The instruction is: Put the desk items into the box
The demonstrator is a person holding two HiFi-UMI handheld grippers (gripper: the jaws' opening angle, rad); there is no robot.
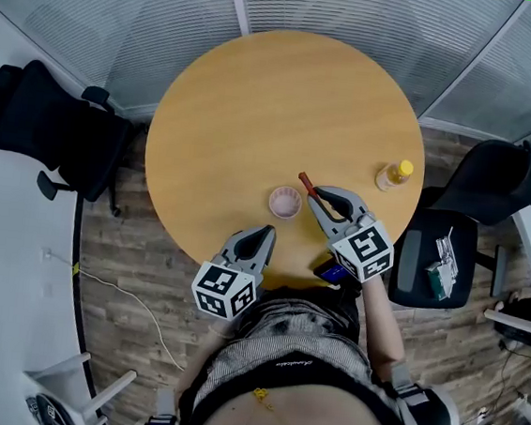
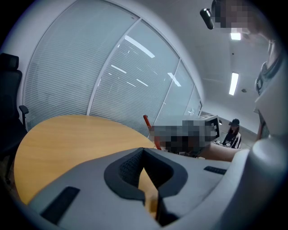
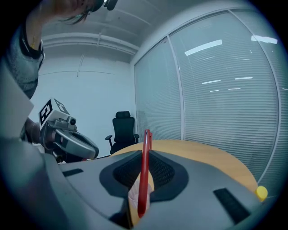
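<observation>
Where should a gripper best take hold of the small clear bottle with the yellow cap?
Probably around the body of the small clear bottle, just below its yellow cap, coming in level from the near side. It seems to stand upright, alone near the right rim of the round wooden table, its sides free.

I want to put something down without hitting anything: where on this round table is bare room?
The far half of the table, toward the blinds, is bare, as is the left side. Crowded: the near edge, where the pink cup, the right tool holding a red pen, and the left tool sit close. A bottle stands at the right edge.
</observation>
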